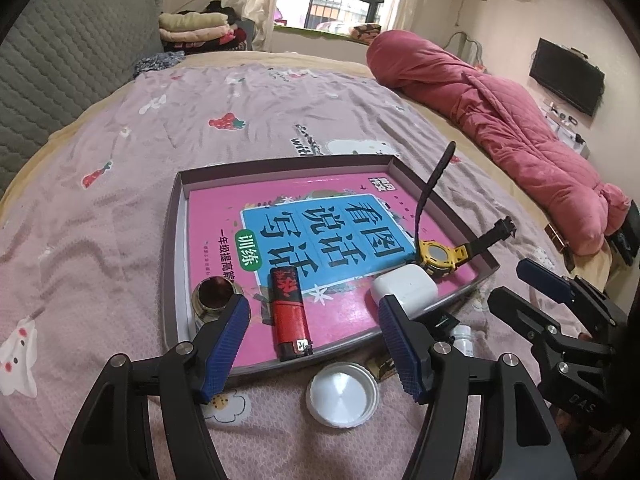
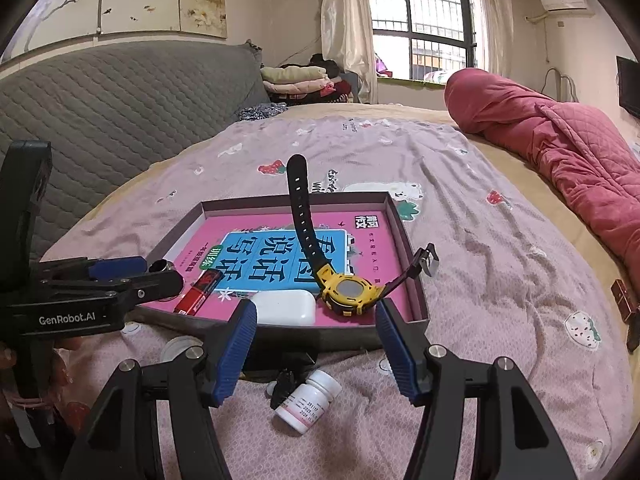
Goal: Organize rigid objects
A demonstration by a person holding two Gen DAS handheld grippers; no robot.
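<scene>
Both hand-held grippers (image 1: 314, 344) (image 2: 316, 346) gape empty; yellow-cased watch (image 2: 347, 291), black strap upright, lies in tray (image 2: 404, 236).

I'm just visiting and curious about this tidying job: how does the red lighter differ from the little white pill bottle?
The red lighter lies flat inside the tray, on the pink book; the white pill bottle lies on its side outside the tray, on the bedspread. The lighter is red and black, slim and boxy; the bottle is white, round, with a printed label. Both are small, rigid, and lying down, untouched by either gripper.
</scene>
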